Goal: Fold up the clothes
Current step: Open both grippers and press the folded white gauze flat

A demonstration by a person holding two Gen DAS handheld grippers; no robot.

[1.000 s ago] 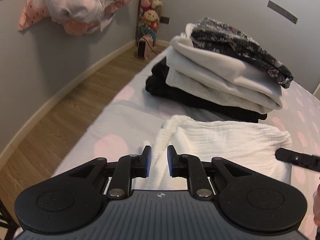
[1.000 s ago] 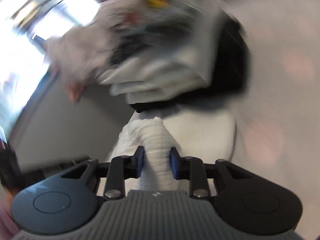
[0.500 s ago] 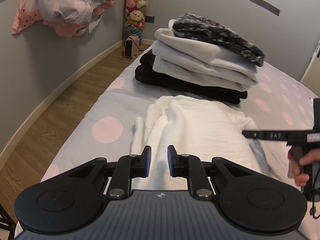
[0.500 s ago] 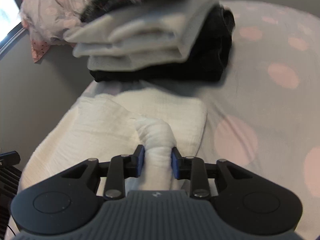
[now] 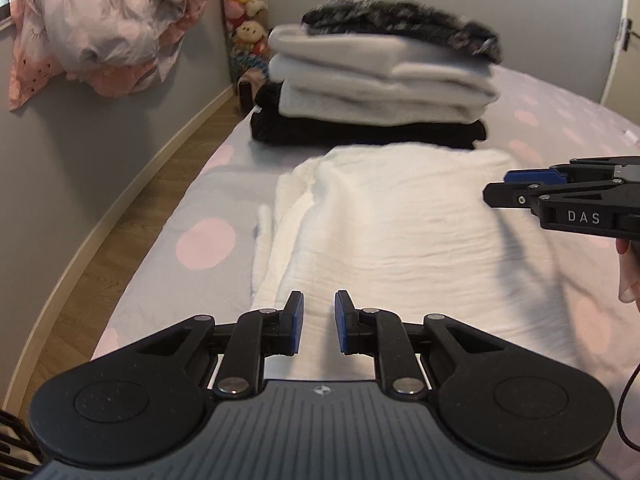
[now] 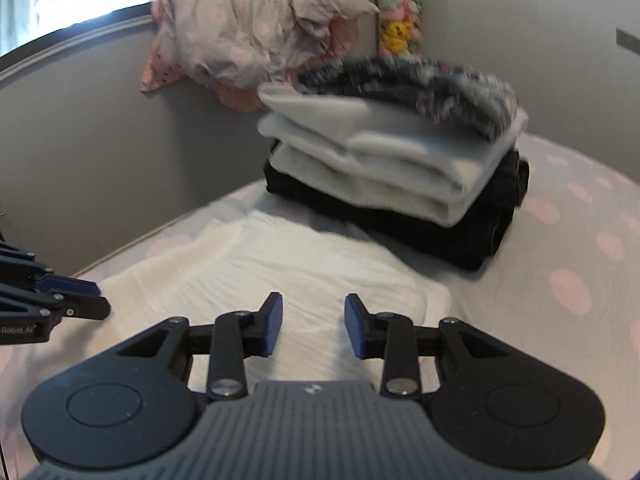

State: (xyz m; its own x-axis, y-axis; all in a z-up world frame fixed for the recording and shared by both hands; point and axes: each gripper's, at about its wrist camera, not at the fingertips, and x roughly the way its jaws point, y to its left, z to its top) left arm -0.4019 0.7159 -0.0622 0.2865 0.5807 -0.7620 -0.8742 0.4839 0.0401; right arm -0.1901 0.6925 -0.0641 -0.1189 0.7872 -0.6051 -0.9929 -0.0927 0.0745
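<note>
The folded white garment [image 5: 400, 232] lies mid-frame on the dotted bed [image 5: 200, 208], just below the stack of folded clothes [image 5: 376, 80]. The left tool [image 5: 319, 322] hovers released, nothing between its pads. The right tool [image 6: 313, 326] is released too, jaws empty.

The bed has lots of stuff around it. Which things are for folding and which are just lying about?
For folding: white cloth, stack of folded clothes, left hand-held gripper, right hand-held gripper.
Lying about: crumpled bedding, plush toys.
</note>
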